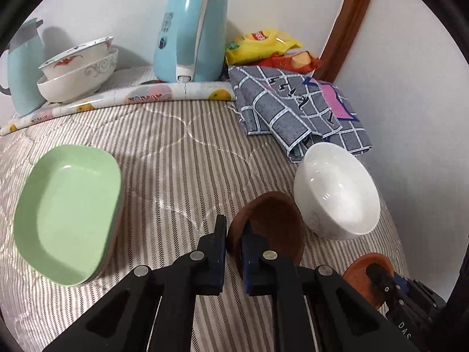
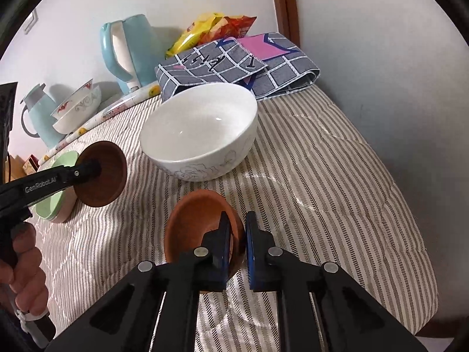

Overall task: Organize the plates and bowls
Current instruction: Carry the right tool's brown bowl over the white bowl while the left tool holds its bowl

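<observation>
My left gripper [image 1: 234, 234] is shut on the rim of a dark brown dish [image 1: 272, 220] and holds it tilted above the striped cloth; it also shows in the right wrist view [image 2: 102, 173]. My right gripper [image 2: 236, 234] is shut on the rim of an orange-brown dish [image 2: 196, 220], seen too in the left wrist view [image 1: 365, 275]. A large white bowl [image 2: 202, 129] stands just beyond both dishes. A stack of green plates [image 1: 67, 214] lies at the left.
Two stacked patterned bowls [image 1: 79, 70], a blue kettle [image 1: 190, 32] and a blue jug [image 1: 20, 67] stand at the back by the wall. A folded checked cloth [image 1: 296, 111] and snack packets [image 1: 263, 47] lie at the back right. The table edge [image 2: 410, 234] curves right.
</observation>
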Demonstrator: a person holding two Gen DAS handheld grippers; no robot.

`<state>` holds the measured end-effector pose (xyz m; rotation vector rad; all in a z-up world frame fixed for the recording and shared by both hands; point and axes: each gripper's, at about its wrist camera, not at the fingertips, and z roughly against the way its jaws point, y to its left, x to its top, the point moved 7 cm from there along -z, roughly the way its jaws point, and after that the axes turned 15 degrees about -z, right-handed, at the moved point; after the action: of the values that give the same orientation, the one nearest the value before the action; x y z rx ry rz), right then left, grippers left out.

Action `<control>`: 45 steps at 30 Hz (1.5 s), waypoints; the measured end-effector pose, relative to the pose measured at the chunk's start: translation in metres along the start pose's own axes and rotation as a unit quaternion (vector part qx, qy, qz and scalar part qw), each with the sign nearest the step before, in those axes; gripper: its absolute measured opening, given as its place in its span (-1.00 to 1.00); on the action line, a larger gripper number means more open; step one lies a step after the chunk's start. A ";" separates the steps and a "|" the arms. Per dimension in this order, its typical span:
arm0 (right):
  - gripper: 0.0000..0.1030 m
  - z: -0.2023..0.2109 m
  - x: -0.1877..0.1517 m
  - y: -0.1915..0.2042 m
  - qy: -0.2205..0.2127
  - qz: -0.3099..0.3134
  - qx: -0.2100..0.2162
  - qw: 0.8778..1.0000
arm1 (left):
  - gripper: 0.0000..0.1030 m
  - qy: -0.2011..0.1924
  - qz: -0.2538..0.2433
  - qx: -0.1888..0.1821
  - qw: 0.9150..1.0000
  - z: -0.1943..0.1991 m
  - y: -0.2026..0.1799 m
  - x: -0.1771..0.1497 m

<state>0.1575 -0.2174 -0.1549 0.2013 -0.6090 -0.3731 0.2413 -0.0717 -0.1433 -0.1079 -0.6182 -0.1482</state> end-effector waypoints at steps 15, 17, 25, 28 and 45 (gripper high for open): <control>-0.81 0.053 0.029 0.016 -0.054 -0.003 0.006 0.999 | -0.83 -0.042 0.021 0.011 0.999 0.055 0.021 0.002; -0.81 0.059 0.034 0.019 -0.060 -0.001 0.007 0.998 | -0.83 -0.047 0.021 0.013 0.999 0.061 0.023 0.002; -0.81 0.082 0.050 0.033 -0.086 0.003 0.017 0.996 | -0.83 -0.064 0.025 0.017 0.997 0.083 0.032 0.005; -0.81 0.086 0.052 0.040 -0.090 0.009 0.021 0.996 | -0.83 -0.069 0.026 0.016 0.997 0.087 0.034 0.008; -0.81 0.063 0.072 0.054 -0.084 0.012 0.018 0.996 | -0.83 -0.063 0.033 0.001 0.997 0.071 0.042 0.022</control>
<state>0.1900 -0.2012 -0.0511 0.1973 -0.7846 -0.3576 0.2258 -0.0220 -0.0753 -0.1354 -0.7402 -0.0779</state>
